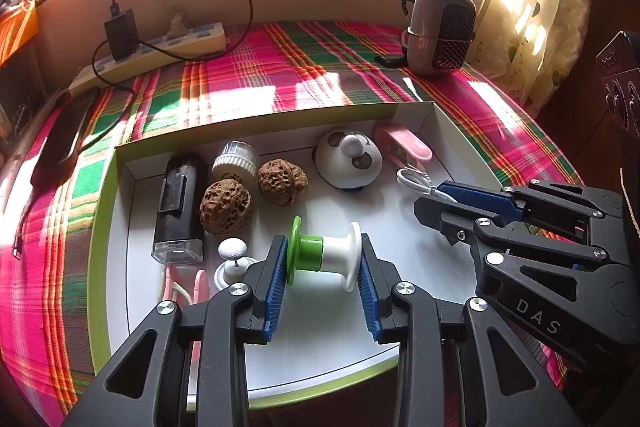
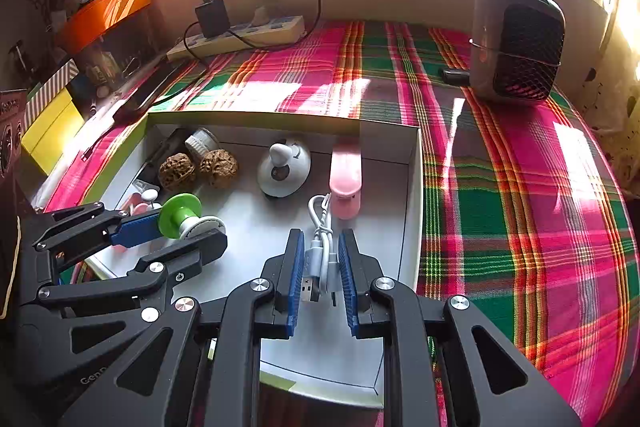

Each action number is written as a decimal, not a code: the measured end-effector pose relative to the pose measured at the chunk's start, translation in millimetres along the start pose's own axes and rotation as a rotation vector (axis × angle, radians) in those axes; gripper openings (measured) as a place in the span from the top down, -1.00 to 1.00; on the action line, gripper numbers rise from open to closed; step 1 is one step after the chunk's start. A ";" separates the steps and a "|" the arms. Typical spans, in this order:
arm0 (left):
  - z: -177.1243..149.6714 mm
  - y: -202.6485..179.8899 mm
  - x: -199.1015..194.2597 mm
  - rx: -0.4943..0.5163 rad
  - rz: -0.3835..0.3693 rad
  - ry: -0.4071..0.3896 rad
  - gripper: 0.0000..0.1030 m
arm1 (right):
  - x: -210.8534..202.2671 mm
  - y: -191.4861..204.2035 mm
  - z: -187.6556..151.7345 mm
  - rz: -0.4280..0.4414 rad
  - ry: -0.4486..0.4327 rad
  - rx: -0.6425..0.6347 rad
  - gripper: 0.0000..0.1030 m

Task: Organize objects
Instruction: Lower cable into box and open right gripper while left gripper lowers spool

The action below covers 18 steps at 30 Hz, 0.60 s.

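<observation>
A shallow white box [image 1: 120,267] with a green rim lies on the plaid cloth and holds the objects. My left gripper [image 1: 323,255] is shut on a green and white spool [image 1: 324,254], pads against both flanges; it also shows in the right wrist view [image 2: 186,217]. My right gripper [image 2: 320,259] is shut on a coiled white USB cable [image 2: 320,247], just above the box floor; it shows in the left wrist view [image 1: 440,197] at the right. In the box lie two walnuts [image 1: 226,207], a black lighter-like case [image 1: 178,207], a white dome toy [image 1: 348,159] and a pink clip [image 1: 404,143].
A small heater [image 2: 516,39] stands at the back right of the cloth. A power strip [image 2: 240,37] with a black charger and cable lies at the back left. A dark phone [image 1: 64,139] lies left of the box. An orange box [image 2: 104,13] and yellow boxes sit far left.
</observation>
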<state>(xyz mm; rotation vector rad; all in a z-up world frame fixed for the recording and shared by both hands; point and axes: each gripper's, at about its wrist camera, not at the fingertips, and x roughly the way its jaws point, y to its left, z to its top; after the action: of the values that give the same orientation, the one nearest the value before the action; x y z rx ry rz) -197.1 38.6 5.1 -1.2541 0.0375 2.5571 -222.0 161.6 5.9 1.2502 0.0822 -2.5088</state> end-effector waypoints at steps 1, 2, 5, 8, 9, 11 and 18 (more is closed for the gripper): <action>0.0 0.3 0.4 -0.001 0.001 0.001 0.39 | 0.0 0.0 0.1 0.000 0.001 0.000 0.63; -0.1 0.5 0.7 -0.001 0.000 0.002 0.39 | 0.0 -0.2 0.2 -0.001 0.000 0.000 0.63; -0.2 0.8 1.0 -0.002 0.000 0.003 0.39 | 0.4 -0.7 0.8 -0.001 -0.001 0.005 0.63; -0.4 0.5 0.7 -0.004 0.001 0.004 0.39 | 0.5 -0.4 1.1 -0.001 -0.002 0.005 0.63; -0.6 0.3 0.6 -0.002 0.001 0.004 0.39 | 0.5 -0.3 1.0 -0.001 -0.001 0.007 0.63; -0.7 0.2 0.4 -0.004 0.002 0.005 0.39 | 0.5 -0.4 1.0 -0.001 -0.002 0.006 0.63; -0.4 -0.1 0.9 -0.003 0.001 0.005 0.39 | 0.2 -0.7 0.9 -0.002 -0.002 0.006 0.63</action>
<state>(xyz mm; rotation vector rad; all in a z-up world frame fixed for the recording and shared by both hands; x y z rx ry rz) -197.3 38.8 4.1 -1.2624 0.0354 2.5560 -223.1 162.0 6.2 1.2509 0.0759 -2.5137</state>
